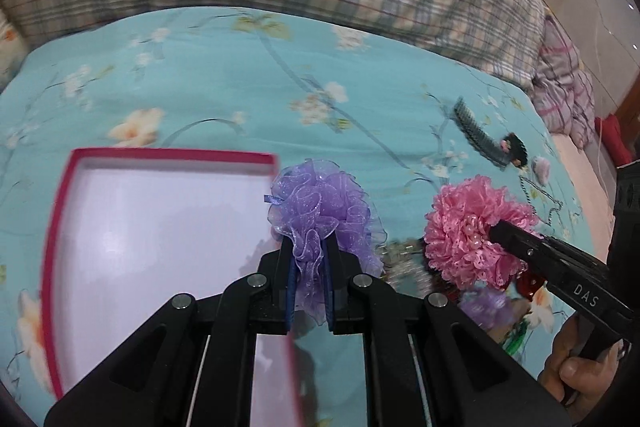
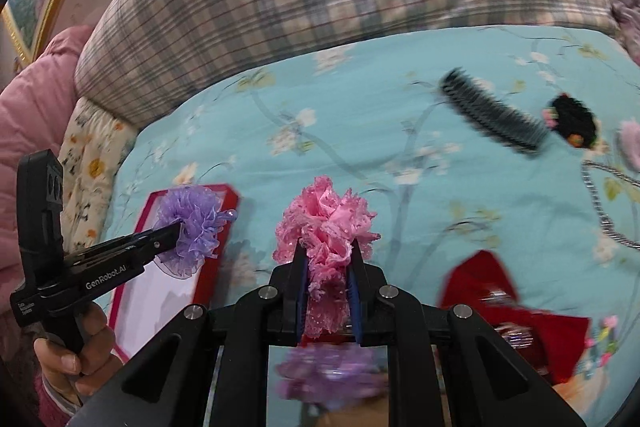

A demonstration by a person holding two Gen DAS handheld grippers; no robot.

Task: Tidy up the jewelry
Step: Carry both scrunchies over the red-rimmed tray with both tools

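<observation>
Fingers of the left gripper (image 1: 308, 259) pinch a purple scrunchie (image 1: 320, 207), a puff of sheer, glittery ruffles with a small ribbon bow, held above the right edge of an open red box (image 1: 60, 227) with a white inside. Beside it, the right gripper (image 2: 326, 267) is clamped on a pink scrunchie (image 2: 326, 223) of scalloped lace dotted with sequins, up off the blue floral quilt (image 1: 240, 79). Farther back on the quilt lie a black comb (image 2: 492, 115), a dark hair clip (image 2: 572, 121) and a silver chain (image 2: 600, 199). A red cloth (image 2: 480, 279) carrying blurred trinkets lies nearer the right gripper.
</observation>
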